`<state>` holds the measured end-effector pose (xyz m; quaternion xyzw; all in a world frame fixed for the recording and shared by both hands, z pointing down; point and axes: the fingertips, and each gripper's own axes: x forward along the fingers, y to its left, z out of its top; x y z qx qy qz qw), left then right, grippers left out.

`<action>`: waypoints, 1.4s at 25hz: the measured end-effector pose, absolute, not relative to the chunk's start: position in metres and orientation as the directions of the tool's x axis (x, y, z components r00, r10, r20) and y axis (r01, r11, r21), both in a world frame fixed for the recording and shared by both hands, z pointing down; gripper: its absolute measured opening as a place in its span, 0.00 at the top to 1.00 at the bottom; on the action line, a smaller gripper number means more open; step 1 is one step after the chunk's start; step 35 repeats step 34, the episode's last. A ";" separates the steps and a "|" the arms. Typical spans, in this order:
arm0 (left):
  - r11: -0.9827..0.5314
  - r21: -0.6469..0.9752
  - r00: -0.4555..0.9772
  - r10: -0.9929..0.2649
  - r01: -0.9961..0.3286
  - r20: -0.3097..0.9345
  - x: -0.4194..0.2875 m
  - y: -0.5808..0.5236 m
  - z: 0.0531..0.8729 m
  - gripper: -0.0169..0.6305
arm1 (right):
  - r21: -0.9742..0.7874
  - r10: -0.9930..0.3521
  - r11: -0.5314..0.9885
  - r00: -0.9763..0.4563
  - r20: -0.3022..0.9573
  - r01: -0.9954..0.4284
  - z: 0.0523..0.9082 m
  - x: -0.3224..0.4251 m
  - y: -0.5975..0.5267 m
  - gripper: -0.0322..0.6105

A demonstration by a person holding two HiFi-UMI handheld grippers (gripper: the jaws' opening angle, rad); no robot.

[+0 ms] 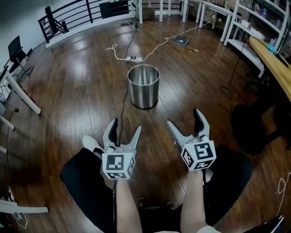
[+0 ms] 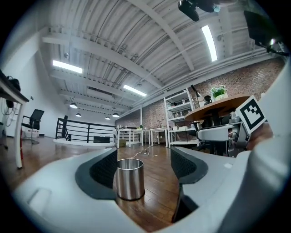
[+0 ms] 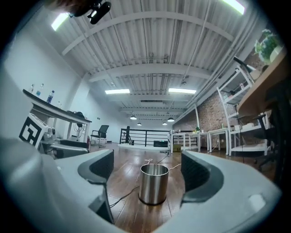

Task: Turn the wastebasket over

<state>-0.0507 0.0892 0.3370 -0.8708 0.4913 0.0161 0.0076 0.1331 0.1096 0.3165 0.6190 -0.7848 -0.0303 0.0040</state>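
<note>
A shiny steel wastebasket [image 1: 143,86] stands upright on the wooden floor, its open mouth facing up. Both grippers hover well short of it, near my knees, pointing level toward it. My left gripper [image 1: 125,125] is open with nothing between its jaws. My right gripper [image 1: 183,117] is open wide and also empty. In the left gripper view the wastebasket [image 2: 129,179] shows far off between the dark pads [image 2: 102,170] of the left gripper [image 2: 142,168]. In the right gripper view the wastebasket [image 3: 153,183] sits centred beyond the right gripper [image 3: 148,173].
A cable and power strip [image 1: 132,58] trail across the floor behind the wastebasket. A round wooden table [image 1: 273,63] and a black chair [image 1: 250,127] stand at the right. White desk legs [image 1: 22,98] are at the left, a black railing [image 1: 77,13] at the back.
</note>
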 end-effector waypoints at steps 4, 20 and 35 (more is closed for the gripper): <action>-0.504 -0.025 0.505 -0.860 -0.863 -0.072 -0.057 0.123 0.316 0.34 | 0.078 -0.970 0.228 -0.233 -0.070 -0.971 0.298 0.124 0.147 0.26; -0.439 -0.068 0.444 -0.890 -0.896 -0.103 -0.072 0.173 0.311 0.32 | 0.116 -0.988 0.147 -0.152 -0.033 -0.982 0.307 0.123 0.204 0.26; -0.397 -0.032 0.398 -0.913 -0.917 -0.092 -0.084 0.187 0.314 0.33 | 0.112 -0.983 0.179 -0.181 -0.008 -0.978 0.309 0.113 0.219 0.26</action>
